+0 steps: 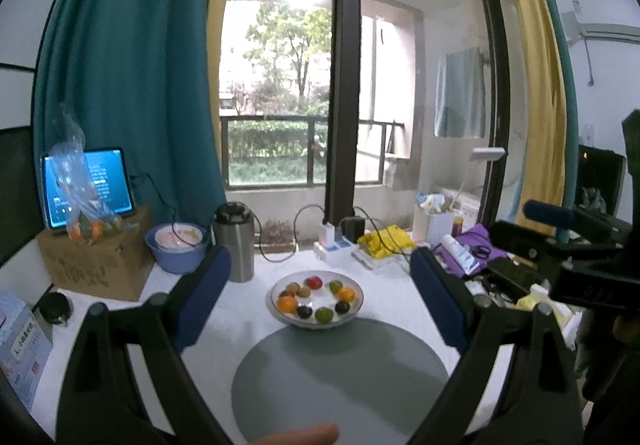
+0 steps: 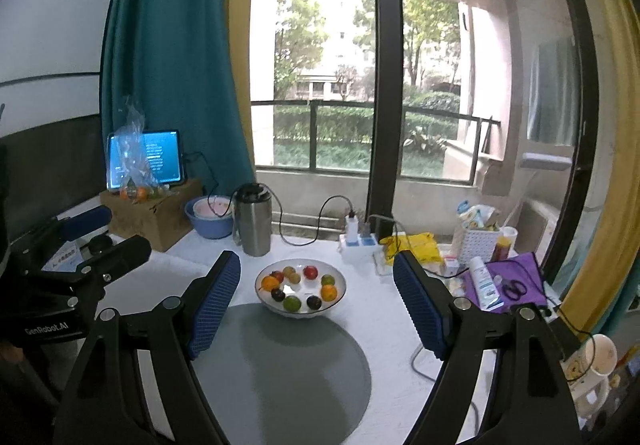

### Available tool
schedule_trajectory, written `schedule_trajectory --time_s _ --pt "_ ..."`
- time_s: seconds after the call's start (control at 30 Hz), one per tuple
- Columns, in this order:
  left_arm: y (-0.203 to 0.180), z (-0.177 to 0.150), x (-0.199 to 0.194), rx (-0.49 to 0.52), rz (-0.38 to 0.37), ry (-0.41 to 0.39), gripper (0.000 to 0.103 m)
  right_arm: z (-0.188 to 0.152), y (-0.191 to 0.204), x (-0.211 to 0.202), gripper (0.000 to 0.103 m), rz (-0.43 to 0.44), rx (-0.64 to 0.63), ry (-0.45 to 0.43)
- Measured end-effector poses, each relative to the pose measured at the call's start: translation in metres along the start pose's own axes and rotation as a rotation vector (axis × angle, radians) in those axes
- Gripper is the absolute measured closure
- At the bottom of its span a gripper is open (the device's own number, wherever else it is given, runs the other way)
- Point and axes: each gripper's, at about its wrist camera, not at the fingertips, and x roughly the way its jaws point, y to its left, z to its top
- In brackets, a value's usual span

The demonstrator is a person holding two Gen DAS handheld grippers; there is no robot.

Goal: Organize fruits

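both held above the white tabletop (image 1: 248,325), left gripper (image 1: 320,305) and right gripper (image 2: 318,305) spread wide with nothing between the blue pads. sitting ahead of both, just past the far edge of a round grey mat (image 2: 280,369), a white bowl (image 2: 338,299) with small fruits (image 2: 292,303) ringed inside: orange, green, red, dark purple. further back on a cardboard box (image 1: 96,265), a clear bag of fruit (image 1: 86,221) before a lit tablet (image 1: 114,177).

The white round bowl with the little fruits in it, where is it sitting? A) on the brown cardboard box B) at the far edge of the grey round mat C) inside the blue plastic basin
B: the white round bowl of small fruits rests on the white table at the far edge of the grey round mat, overlapping its rim.
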Motion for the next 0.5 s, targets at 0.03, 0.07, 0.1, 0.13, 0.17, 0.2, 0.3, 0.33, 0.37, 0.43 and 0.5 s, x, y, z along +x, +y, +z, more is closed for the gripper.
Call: schedule_trajectory --time_s 0.03,0.07,0.1,0.13,0.17,0.2,0.3,0.33,0.37,0.43,0.5 --pt "0.001 0.002 -0.002 -0.002 0.005 -0.008 0.011 0.001 0.000 -0.004 0.021 -0.010 -0.002 -0.008" --pt "0.002 0.003 -0.004 -0.004 0.009 -0.017 0.011 0.002 -0.001 -0.006 0.021 -0.015 -0.001 -0.012" --pt "0.003 0.003 -0.006 -0.006 0.014 -0.025 0.011 0.003 -0.002 -0.010 0.021 -0.021 0.001 -0.020" --pt "0.004 0.004 -0.005 -0.006 0.018 -0.025 0.011 0.003 -0.003 -0.013 0.021 -0.027 0.002 -0.026" --pt "0.005 0.004 -0.005 -0.006 0.017 -0.024 0.011 0.004 -0.003 -0.015 0.021 -0.036 0.001 -0.032" --pt "0.006 0.003 -0.004 -0.007 0.015 -0.023 0.011 0.004 -0.005 -0.017 0.021 -0.046 0.003 -0.039" --pt "0.009 0.001 0.000 -0.016 0.024 -0.015 0.011 0.003 -0.010 -0.016 0.021 -0.055 0.018 -0.044" --pt "0.010 0.001 0.000 -0.020 0.027 -0.012 0.011 0.003 -0.010 -0.015 0.021 -0.056 0.020 -0.043" --pt "0.012 0.001 0.001 -0.022 0.032 -0.015 0.011 0.002 -0.011 -0.013 0.021 -0.057 0.021 -0.038" --pt "0.012 0.001 0.001 -0.025 0.040 -0.020 0.011 0.003 -0.010 -0.011 0.021 -0.057 0.020 -0.036" --pt "0.014 0.001 0.001 -0.033 0.040 -0.023 0.011 0.003 -0.011 -0.010 0.021 -0.055 0.022 -0.034"
